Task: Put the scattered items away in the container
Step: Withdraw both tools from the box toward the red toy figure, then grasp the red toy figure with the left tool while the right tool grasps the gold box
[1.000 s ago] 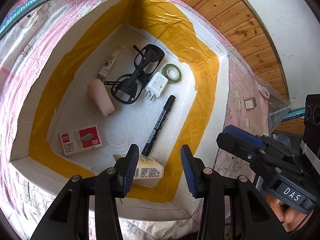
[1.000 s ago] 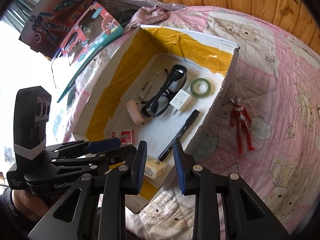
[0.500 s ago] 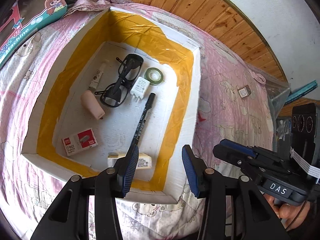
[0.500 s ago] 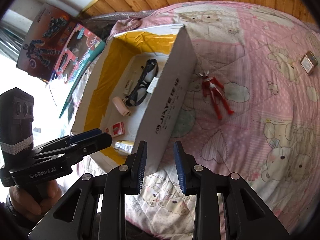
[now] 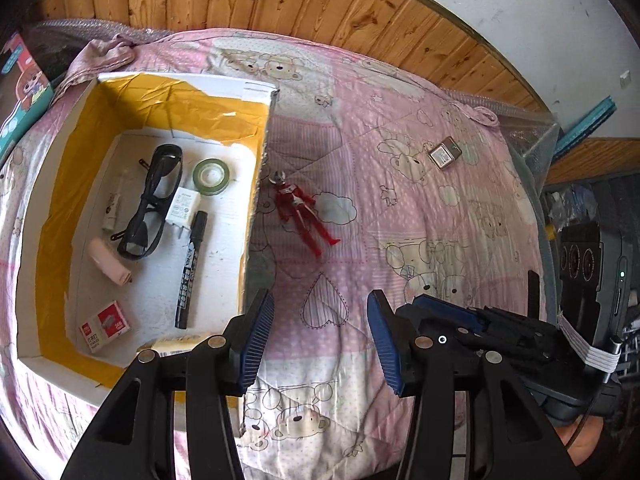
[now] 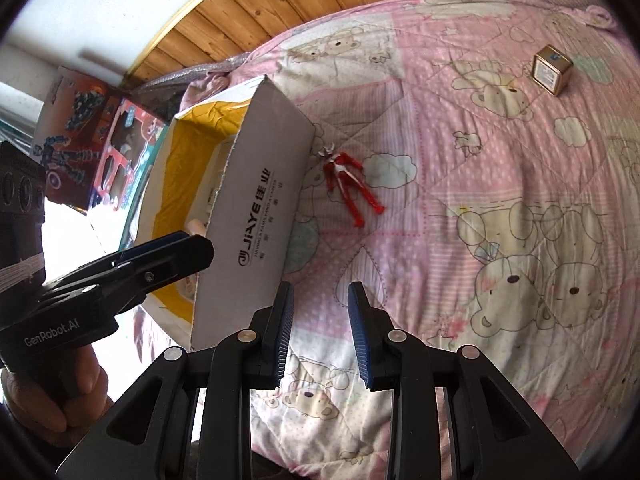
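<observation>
A white cardboard box (image 5: 180, 80) lined with yellow tape lies on a pink quilt. Inside it are dark glasses (image 5: 154, 200), a green tape roll (image 5: 211, 176), a white charger (image 5: 183, 212), a black marker (image 5: 190, 268), a pink tube (image 5: 109, 262) and a red staples box (image 5: 105, 325). A red toy figure (image 5: 304, 216) (image 6: 350, 184) lies on the quilt just right of the box wall (image 6: 260, 208). A small gold tin (image 5: 445, 153) (image 6: 552, 69) sits further right. My left gripper (image 5: 320, 336) and right gripper (image 6: 320, 332) hover open and empty, nearer than the figure.
Wood panelling runs along the far side of the bed. Toy cartons (image 6: 100, 144) lean at the left beyond the box. A crumpled pink cloth (image 5: 104, 56) lies behind the box. The quilt (image 6: 500, 220) stretches wide to the right of the figure.
Both views have swung right, from above the box interior out over the quilt. The red figure and the tin have come into view. Both grippers stay open and empty.
</observation>
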